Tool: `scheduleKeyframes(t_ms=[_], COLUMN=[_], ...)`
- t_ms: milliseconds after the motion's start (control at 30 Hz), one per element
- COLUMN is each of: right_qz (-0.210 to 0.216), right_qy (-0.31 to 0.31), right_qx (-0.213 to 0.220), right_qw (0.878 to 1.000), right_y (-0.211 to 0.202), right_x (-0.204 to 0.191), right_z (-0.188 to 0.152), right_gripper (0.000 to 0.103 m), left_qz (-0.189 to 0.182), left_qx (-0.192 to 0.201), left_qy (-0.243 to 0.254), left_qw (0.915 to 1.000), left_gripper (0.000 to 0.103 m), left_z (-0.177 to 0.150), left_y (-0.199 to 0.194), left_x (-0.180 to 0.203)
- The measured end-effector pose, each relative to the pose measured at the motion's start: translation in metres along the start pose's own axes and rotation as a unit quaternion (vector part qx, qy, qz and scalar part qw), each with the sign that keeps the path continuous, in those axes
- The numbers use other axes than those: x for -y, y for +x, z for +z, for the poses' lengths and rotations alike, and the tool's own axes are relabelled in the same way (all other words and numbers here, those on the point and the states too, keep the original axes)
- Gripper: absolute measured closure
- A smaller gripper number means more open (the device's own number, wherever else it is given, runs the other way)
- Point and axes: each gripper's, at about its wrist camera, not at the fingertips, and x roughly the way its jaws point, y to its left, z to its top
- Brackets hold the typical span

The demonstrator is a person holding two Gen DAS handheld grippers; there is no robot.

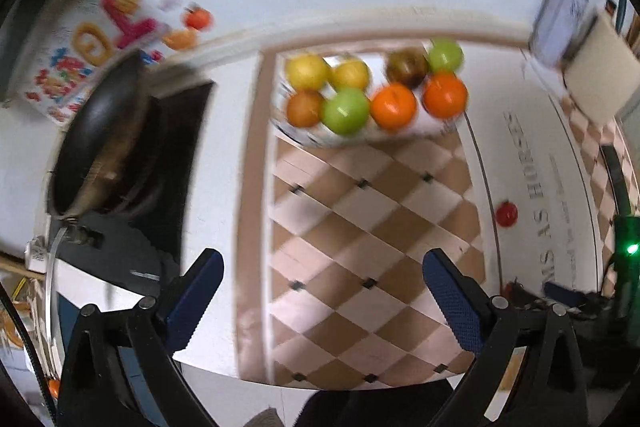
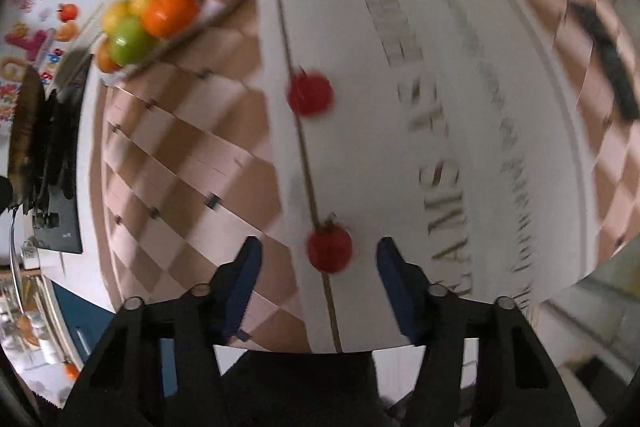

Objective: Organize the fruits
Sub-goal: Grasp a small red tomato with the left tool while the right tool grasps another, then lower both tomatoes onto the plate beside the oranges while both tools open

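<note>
Red tomato (image 2: 329, 246) between right fingers (image 2: 245, 283).

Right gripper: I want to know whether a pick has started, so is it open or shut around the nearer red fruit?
Open. The right gripper has its blue fingers spread apart, with the nearer red fruit lying between them, untouched.

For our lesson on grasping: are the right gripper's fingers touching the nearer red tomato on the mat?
Apart. The right wrist view shows the right gripper open, with bare mat visible between the red tomato and each of its fingers.
</note>
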Motion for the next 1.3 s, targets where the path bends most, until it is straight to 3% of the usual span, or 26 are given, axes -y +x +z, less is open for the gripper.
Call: scheduleKeyframes(t_ms=[67,133,400,533,633,833,900,1133,1300], right_qz=[0.009,0.013,0.014,0.006,0.002,-0.002,-0.008,-0.004,0.021], right_qy=[-0.001,-0.006,0.019,0.045,0.061,0.082,0.084,0.066,0.039], right_qx=[-0.008,-0.02,0.04,0.047,0.049,0.056,0.06,0.079,0.096], right_qw=[1.0,1.0,0.999,0.998,0.997,0.995,0.995,0.995,0.994], right_y=[0.01,0.021,-0.014,-0.02,-0.022,-0.029,-0.034,-0.053,-0.067], right_x=[0.002,0.002,0.03,0.055,0.07,0.09,0.092,0.079,0.054], right_z=[-0.001,0.0,0.013,0.022,0.026,0.03,0.034,0.044,0.062], right_gripper=[0.054,0.072,0.072,0.072,0.072,0.072,0.072,0.072,0.072], left_qz=[-0.01,-0.018,-0.081,-0.143,-0.169,-0.164,-0.171,-0.181,-0.207], left_qx=[-0.014,-0.028,-0.064,-0.11,-0.136,-0.173,-0.153,-0.14,-0.11], left_qy=[0.009,0.02,0.053,0.079,0.102,0.134,0.142,0.127,0.075], left_qw=[0.9998,0.9993,0.9932,0.9804,0.9707,0.9618,0.9628,0.9652,0.9692], left_gripper=[0.001,0.001,0.001,0.002,0.018,0.059,0.074,0.076,0.076], left_z=[0.003,0.008,0.029,0.042,0.045,0.039,0.04,0.052,0.067], left_y=[0.012,0.023,0.054,0.085,0.106,0.137,0.133,0.125,0.093], left_x=[0.013,0.027,0.088,0.135,0.166,0.197,0.2,0.191,0.14])
